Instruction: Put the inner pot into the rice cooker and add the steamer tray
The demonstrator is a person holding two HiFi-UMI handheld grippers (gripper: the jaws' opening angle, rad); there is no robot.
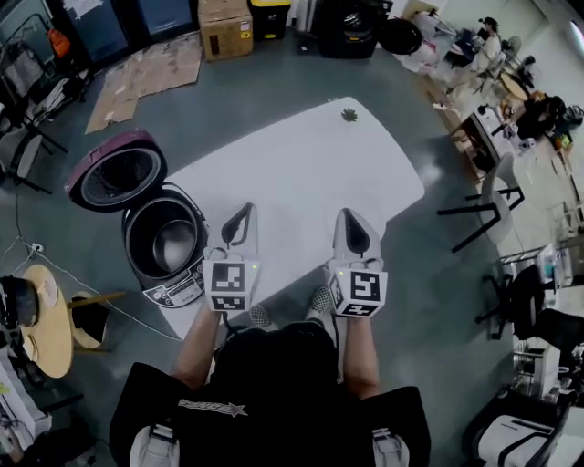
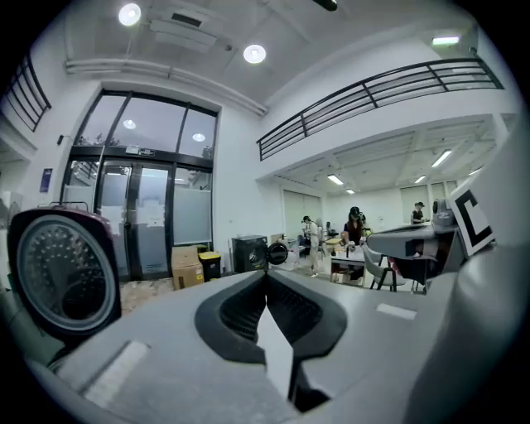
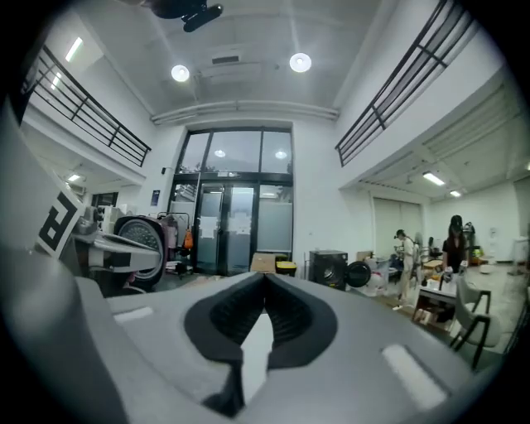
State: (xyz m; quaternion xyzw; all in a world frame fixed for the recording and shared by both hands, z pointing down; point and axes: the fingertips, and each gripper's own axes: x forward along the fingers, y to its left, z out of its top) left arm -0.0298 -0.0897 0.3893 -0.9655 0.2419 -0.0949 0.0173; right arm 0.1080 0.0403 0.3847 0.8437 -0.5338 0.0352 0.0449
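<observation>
Holding your left gripper (image 1: pixel 246 212) and right gripper (image 1: pixel 349 217) side by side over the counter's (image 1: pixel 301 173) near edge, fingers shut on nothing, you have the open cooker (image 1: pixel 173 294) lying left of both, nearer the left one; the pot (image 1: pixel 172 246) looks already inside, and no steamer tray shows.

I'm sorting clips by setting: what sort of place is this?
Probably an open lab or workshop hall, not a home kitchen. The rice cooker stands at a white table on bare floor, with cardboard boxes near glass doors and a railed upper gallery overhead.
</observation>
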